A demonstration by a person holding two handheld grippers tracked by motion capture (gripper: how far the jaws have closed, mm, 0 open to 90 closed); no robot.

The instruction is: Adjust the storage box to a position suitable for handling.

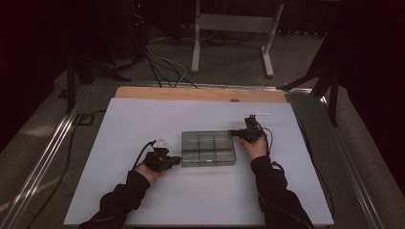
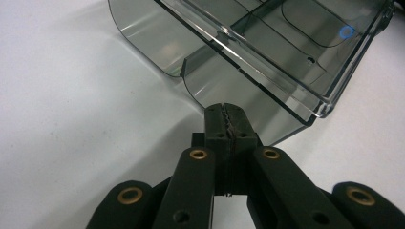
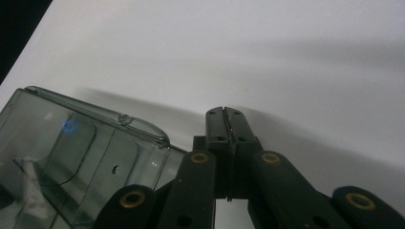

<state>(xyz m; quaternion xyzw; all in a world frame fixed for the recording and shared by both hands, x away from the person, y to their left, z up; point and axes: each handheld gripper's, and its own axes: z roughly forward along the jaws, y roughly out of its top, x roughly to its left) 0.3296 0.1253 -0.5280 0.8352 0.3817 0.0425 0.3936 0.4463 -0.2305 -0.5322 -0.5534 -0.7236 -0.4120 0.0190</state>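
Beside my clear smoky plastic compartment box [image 1: 208, 148], partly cropped in both gripper views, left gripper [image 2: 224, 117] and right gripper [image 3: 224, 114] sit pressed together, empty.

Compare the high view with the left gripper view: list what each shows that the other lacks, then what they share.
High view alone: both sleeves, the right tongs at the box's far right corner, the table's wooden edge and a metal stand beyond.
Left gripper view alone: the left tongs' toothed tips pressed shut, close to the box's wall.
Shared: the clear box with compartments on the white table.
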